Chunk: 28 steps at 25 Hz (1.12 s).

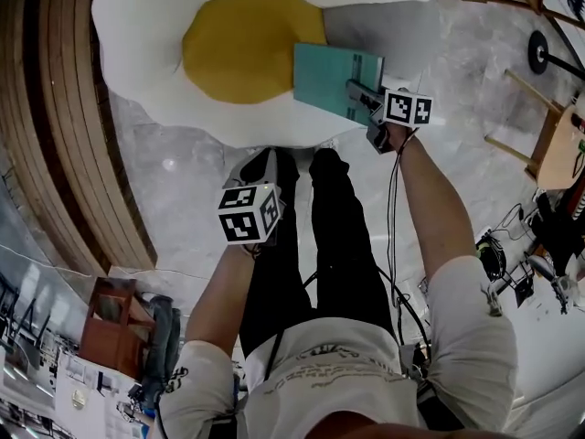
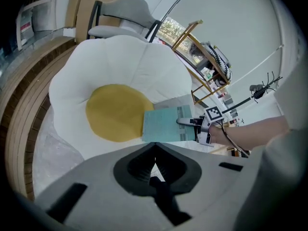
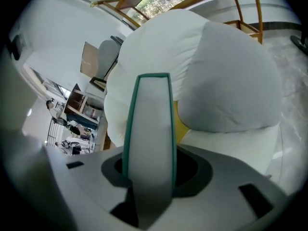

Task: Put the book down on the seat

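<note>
In the head view there is one fried-egg-shaped seat cushion (image 1: 137,44), white with a single round yellow centre (image 1: 242,48). Its top is cut off by the frame. One thin teal book (image 1: 329,80) lies level over the cushion's front right part, its left corner overlapping the yellow. The right gripper (image 1: 358,91) clamps the book's right edge. The left gripper (image 1: 256,176) hangs apart, above the person's black trousers (image 1: 338,227); its marker cube hides its jaws here. Each of the two grippers carries one cube.

In the left gripper view, this gripper's jaws are pressed together with nothing between them. Beyond them the one book sits at the edge of the yellow, the right gripper on its near end. Whether the book touches the cushion cannot be told. One grey chair (image 2: 120,13) stands behind the cushion.

In the right gripper view the book stands edge-on between the jaws, which are closed against it. It shows a pale page block with two teal cover edges and hides much of the cushion.
</note>
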### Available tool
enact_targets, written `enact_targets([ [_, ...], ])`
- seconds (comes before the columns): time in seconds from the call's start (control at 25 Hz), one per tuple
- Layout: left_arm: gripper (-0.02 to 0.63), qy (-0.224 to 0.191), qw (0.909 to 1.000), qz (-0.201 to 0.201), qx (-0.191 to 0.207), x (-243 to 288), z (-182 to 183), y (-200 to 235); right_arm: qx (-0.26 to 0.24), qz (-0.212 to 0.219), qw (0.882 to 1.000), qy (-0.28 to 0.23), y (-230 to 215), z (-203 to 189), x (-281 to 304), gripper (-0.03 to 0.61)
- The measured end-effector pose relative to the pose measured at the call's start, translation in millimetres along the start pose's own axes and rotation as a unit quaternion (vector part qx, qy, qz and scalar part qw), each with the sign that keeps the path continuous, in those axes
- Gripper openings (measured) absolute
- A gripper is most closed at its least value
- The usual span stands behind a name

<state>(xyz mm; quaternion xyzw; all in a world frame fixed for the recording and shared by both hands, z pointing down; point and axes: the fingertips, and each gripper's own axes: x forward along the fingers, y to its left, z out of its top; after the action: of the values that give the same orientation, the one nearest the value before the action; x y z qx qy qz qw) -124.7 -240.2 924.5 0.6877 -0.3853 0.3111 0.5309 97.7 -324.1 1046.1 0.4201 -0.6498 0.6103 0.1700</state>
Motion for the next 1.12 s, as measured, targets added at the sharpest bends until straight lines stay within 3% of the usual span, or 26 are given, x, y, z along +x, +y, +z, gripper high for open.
enact_targets([
  [0.16, 0.02, 0.032, 0.9994, 0.002, 0.01, 9, -24, 7, 0.004, -0.009, 1.0, 0.008, -19, -7, 3, 0.172],
  [0.32, 0.02, 0.044, 0.9988, -0.004, 0.019, 16, -30, -2, -0.033, -0.049, 0.997, 0.053, -40, -20, 4, 0.224],
  [0.48, 0.02, 0.043, 0.9984, -0.016, 0.031, 21, -27, -19, -0.053, -0.114, 0.991, 0.049, -64, -22, 0, 0.286],
  [0.72, 0.02, 0.056, 0.9965, -0.032, 0.053, 28, -28, -41, -0.051, -0.231, 0.971, -0.042, -103, 1, -32, 0.319],
  [0.88, 0.02, 0.046, 0.9971, -0.028, 0.054, 26, -17, -51, -0.015, -0.241, 0.963, -0.12, -102, 23, -69, 0.319],
  [0.96, 0.02, 0.031, 0.998, -0.027, 0.049, 21, -4, -60, -0.007, -0.237, 0.963, -0.129, -93, 25, -89, 0.314],
  [1.0, 0.02, 0.021, 0.9983, -0.026, 0.047, 18, 4, -65, -0.017, -0.24, 0.962, -0.127, -84, 25, -100, 0.29],
  [1.04, 0.02, 0.011, 0.9986, -0.025, 0.046, 14, 13, -70, -0.034, -0.246, 0.96, -0.128, -73, 26, -109, 0.106],
  [1.08, 0.02, 0.002, 0.9986, -0.025, 0.046, 9, 21, -76, -0.055, -0.249, 0.958, -0.131, -59, 27, -118, 0.029],
  [1.12, 0.02, -0.008, 0.9986, -0.024, 0.047, 5, 29, -82, -0.073, -0.245, 0.957, -0.136, -45, 29, -125, 0.029],
])
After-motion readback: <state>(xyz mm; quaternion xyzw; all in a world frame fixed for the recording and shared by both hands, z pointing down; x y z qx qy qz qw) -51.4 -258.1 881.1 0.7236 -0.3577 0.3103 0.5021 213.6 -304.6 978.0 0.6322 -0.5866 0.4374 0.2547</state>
